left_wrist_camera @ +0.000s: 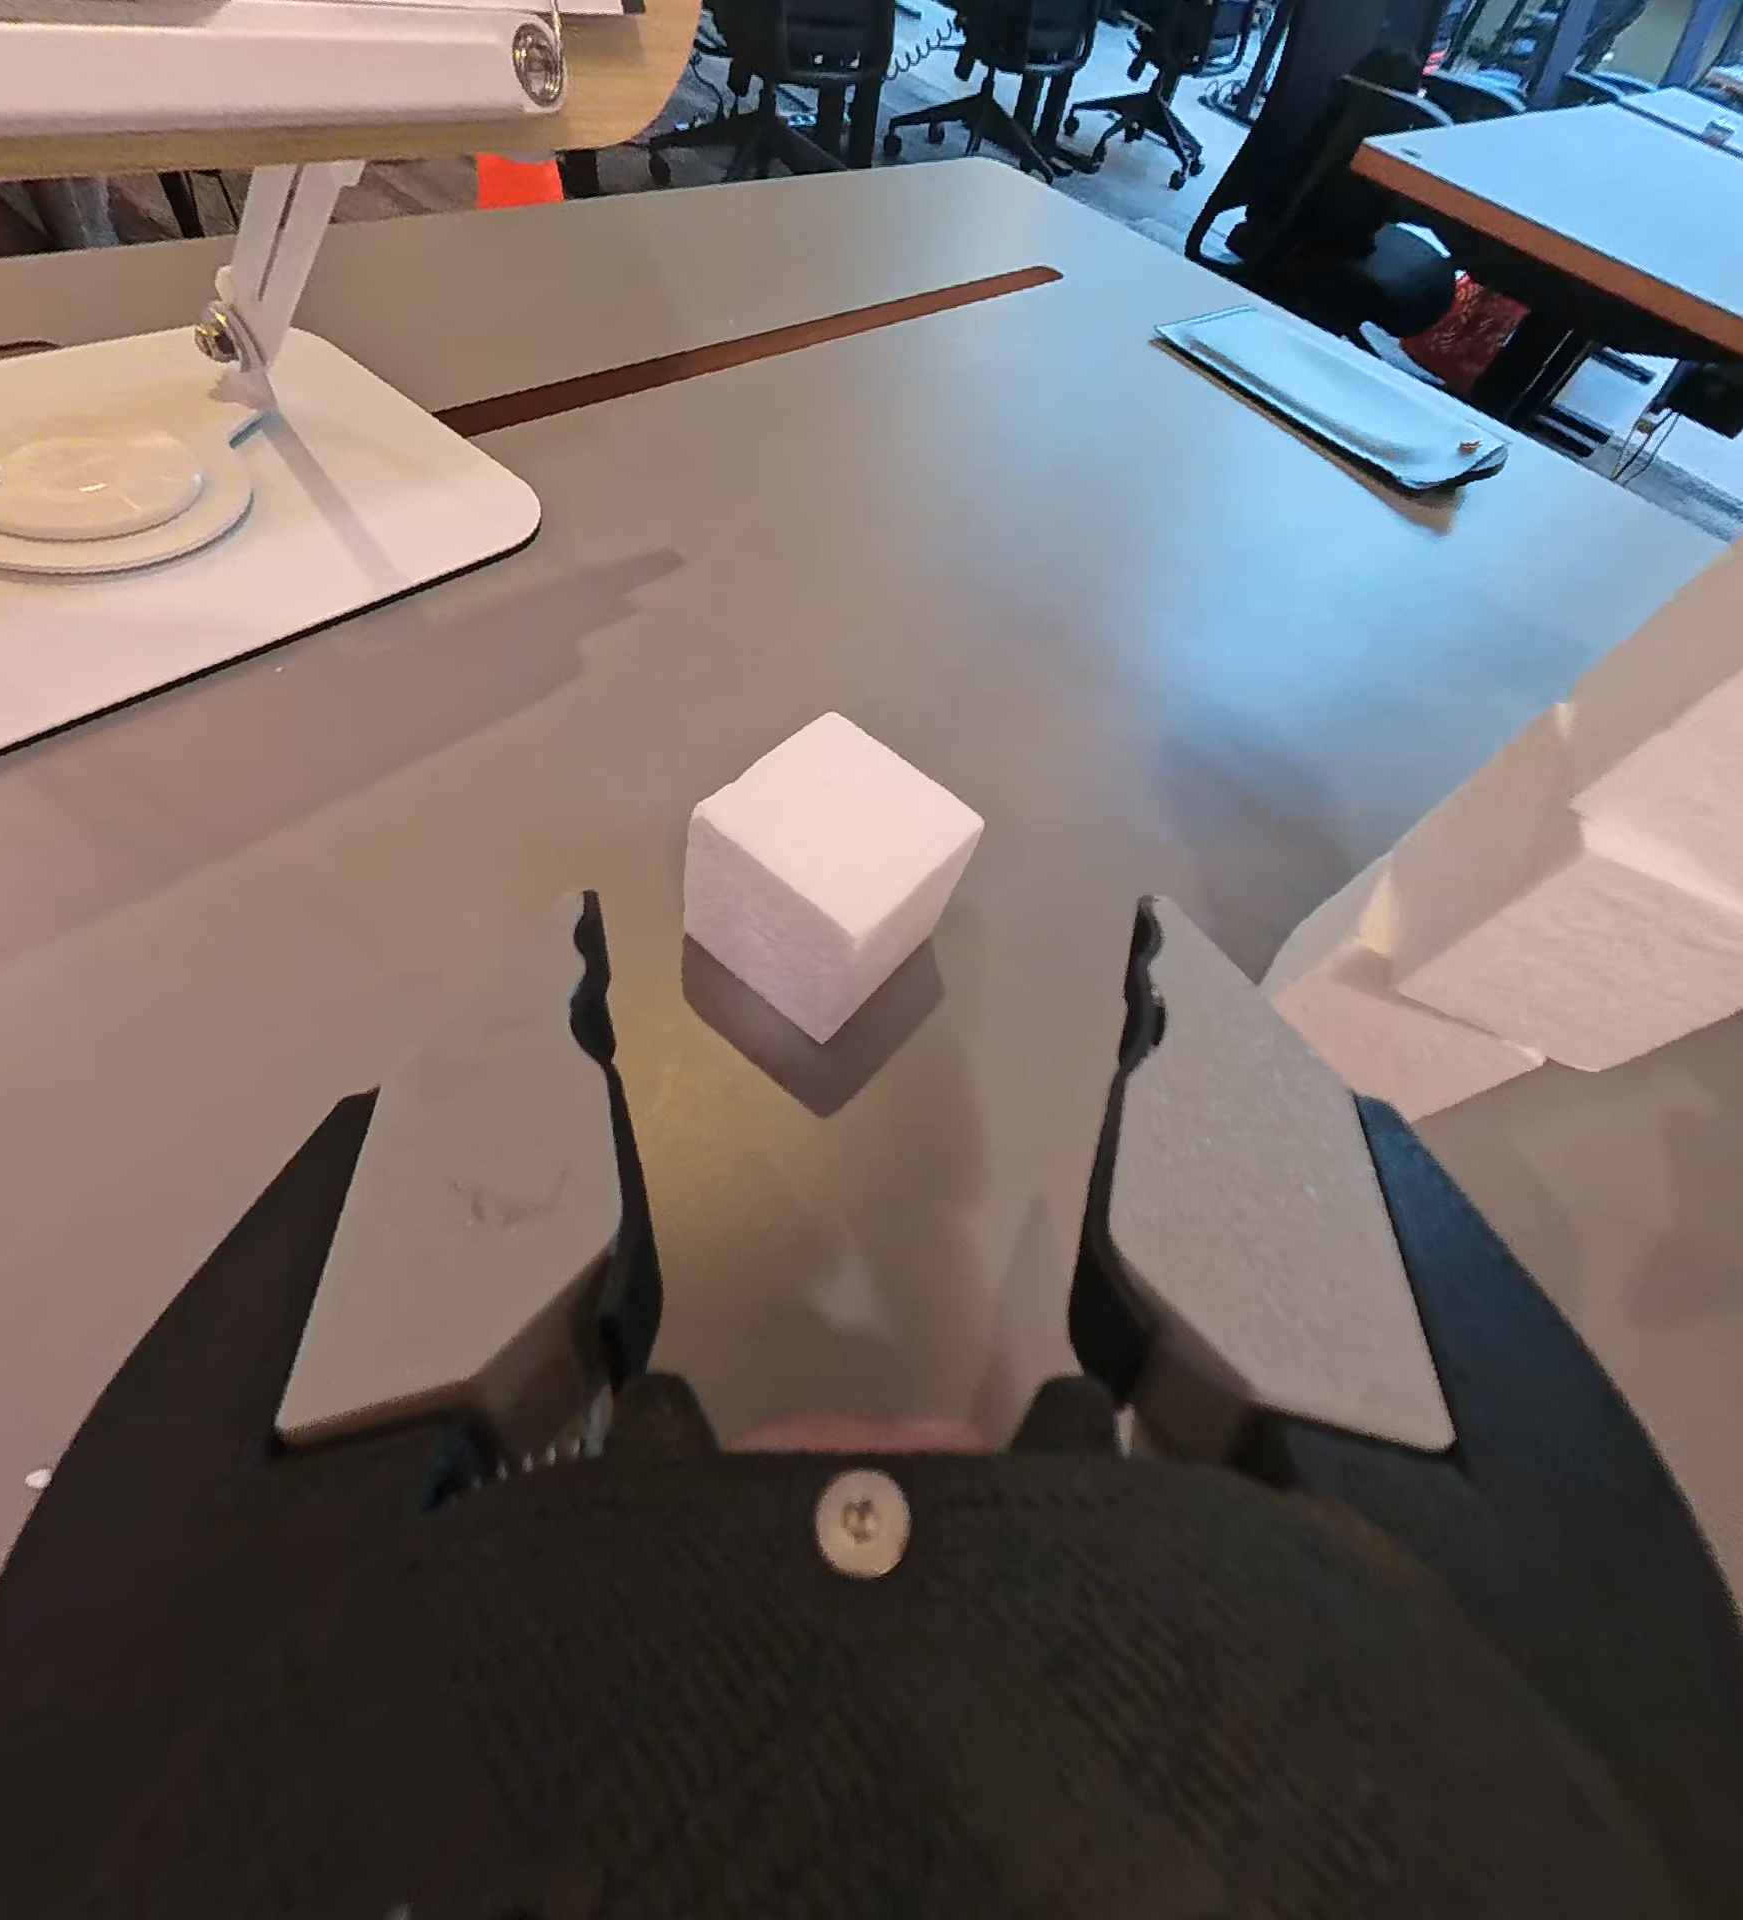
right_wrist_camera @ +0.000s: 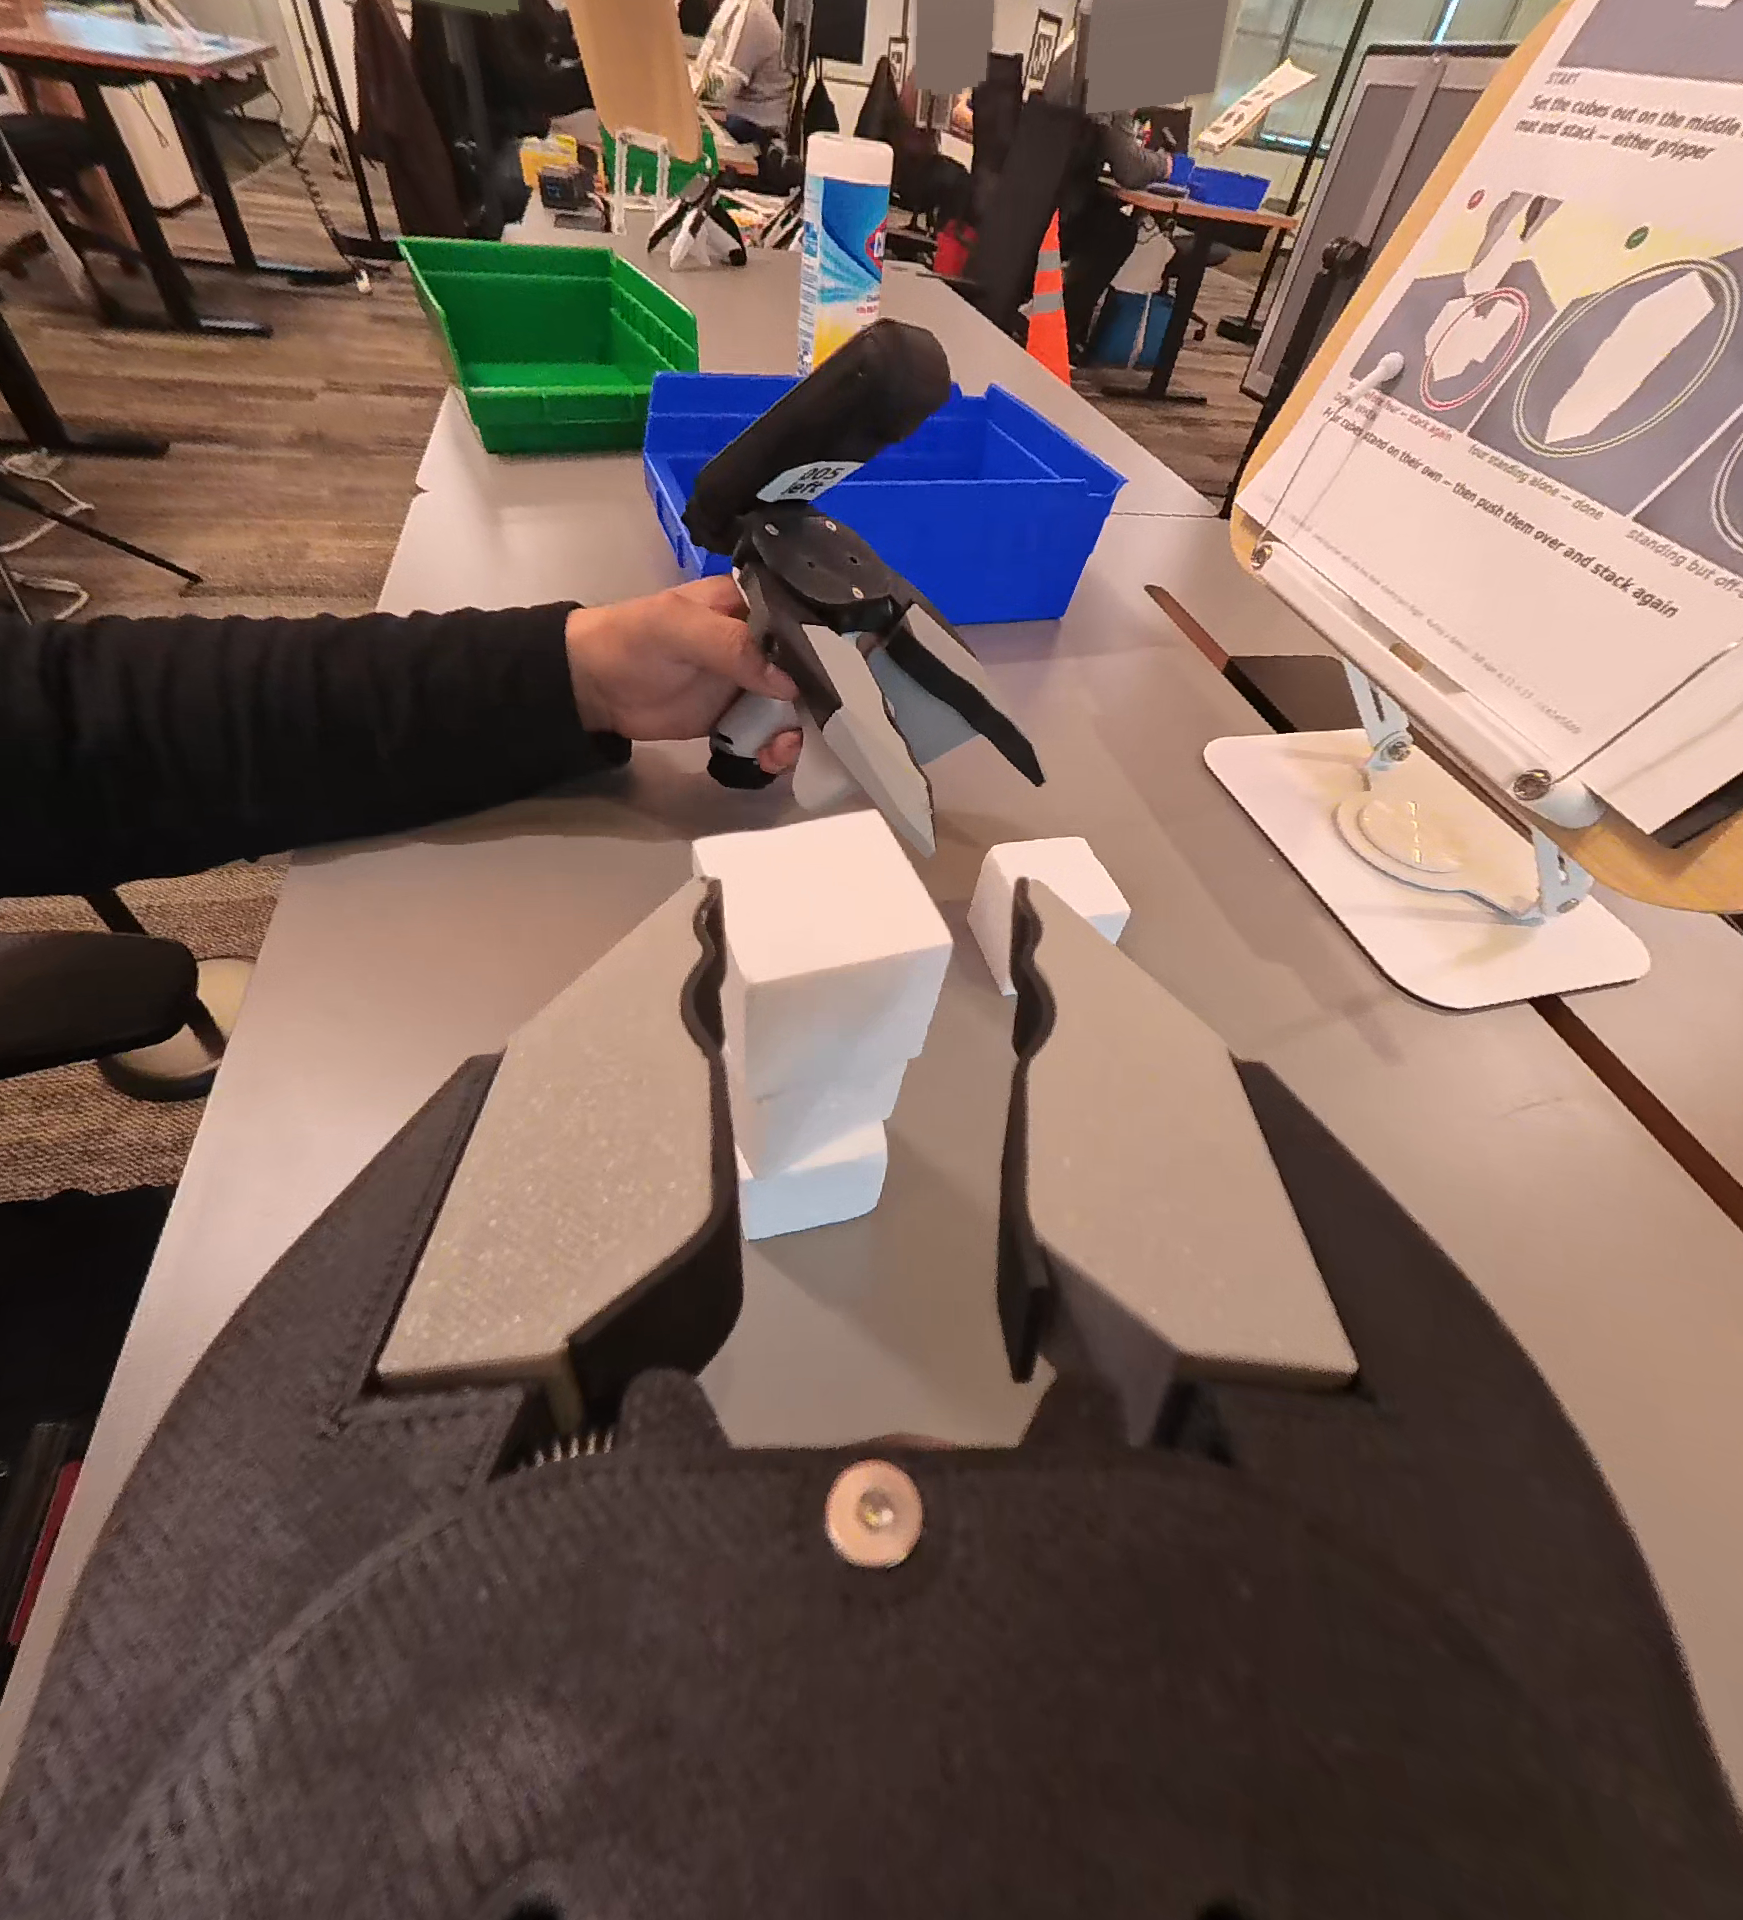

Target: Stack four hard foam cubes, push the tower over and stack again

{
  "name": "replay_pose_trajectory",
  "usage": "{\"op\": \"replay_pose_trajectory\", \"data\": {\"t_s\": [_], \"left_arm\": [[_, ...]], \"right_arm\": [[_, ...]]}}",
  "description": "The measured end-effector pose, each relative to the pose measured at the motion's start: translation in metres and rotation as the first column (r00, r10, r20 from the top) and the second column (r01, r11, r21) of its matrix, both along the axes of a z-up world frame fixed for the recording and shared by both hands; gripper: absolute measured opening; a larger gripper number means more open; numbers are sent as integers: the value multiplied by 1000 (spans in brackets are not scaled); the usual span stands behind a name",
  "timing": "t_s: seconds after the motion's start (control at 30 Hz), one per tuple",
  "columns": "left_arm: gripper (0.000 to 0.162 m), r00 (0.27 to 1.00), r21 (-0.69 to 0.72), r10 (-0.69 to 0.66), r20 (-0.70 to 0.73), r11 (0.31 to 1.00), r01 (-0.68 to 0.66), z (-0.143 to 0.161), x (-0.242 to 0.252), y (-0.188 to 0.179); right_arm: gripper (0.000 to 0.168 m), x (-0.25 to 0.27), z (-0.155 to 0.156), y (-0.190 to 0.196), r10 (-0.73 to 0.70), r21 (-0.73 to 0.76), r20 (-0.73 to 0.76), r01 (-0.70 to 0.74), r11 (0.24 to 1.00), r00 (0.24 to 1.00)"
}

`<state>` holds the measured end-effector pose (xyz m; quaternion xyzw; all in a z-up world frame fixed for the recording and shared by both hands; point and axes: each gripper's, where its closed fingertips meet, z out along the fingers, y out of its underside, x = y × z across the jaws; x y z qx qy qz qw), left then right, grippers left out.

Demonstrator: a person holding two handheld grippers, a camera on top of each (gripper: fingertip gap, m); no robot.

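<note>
Left wrist view: the left gripper point(left_wrist_camera: 862, 935) hangs just above the smooth grey table point(left_wrist_camera: 1106, 623), fingers spread wide with nothing between them, pointed at a lone white hard foam cube point(left_wrist_camera: 825, 868).
Lone cube: sits flat on the table, one corner turned toward the camera, just ahead of the fingertips and not touching them.
Stack, seen from the left: a leaning-looking tower of white foam cubes point(left_wrist_camera: 1594, 862) fills the right edge, right beside the right-hand finger; can't tell if they touch.
Right wrist view: the right gripper point(right_wrist_camera: 862, 914) is also wide open and empty, looking down over the three-cube stack point(right_wrist_camera: 825, 1018), which sits between its fingers, closer to the left one. Contact is hard to call.
Stack detail: three cubes, each a bit offset from the one below, bottom one resting on the table.
Hand pose: a person's hand point(right_wrist_camera: 675, 675) in a black sleeve reaches in from the left, wrapped around the left gripper's handle, tool tilted down toward the table behind the stack.
Fourth cube: on the table, beyond the right finger, apart from the stack.
Background: white document stand with a printed sheet point(right_wrist_camera: 1449, 831) on the right, blue plastic bin point(right_wrist_camera: 1002, 520) and green plastic bin point(right_wrist_camera: 545, 343) farther back.
</note>
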<state>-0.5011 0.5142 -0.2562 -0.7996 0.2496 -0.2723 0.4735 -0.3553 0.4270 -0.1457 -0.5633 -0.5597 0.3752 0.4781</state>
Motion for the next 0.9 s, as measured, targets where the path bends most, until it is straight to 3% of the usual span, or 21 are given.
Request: {"op": "replay_pose_trajectory", "data": {"t_s": [0.3,0.5,0.8,0.9], "left_arm": [[99,997,1,79,26,997,-79,2,6,10],[99,977,40,161,-142,987,-157,-14,14,17],[102,921,27,156,-358,987,-157,-46,21,31],[94,905,33,179,-386,983,-180,-49,24,35]], "right_arm": [[49,5,2,11,-40,-9,-20,40,999,999],[49,3,-1,12,-47,-3,-10,47,999,999],[49,0,-5,11,-43,-2,2,43,999,999],[49,0,-4,11,-44,0,1,44,999,999]]}}
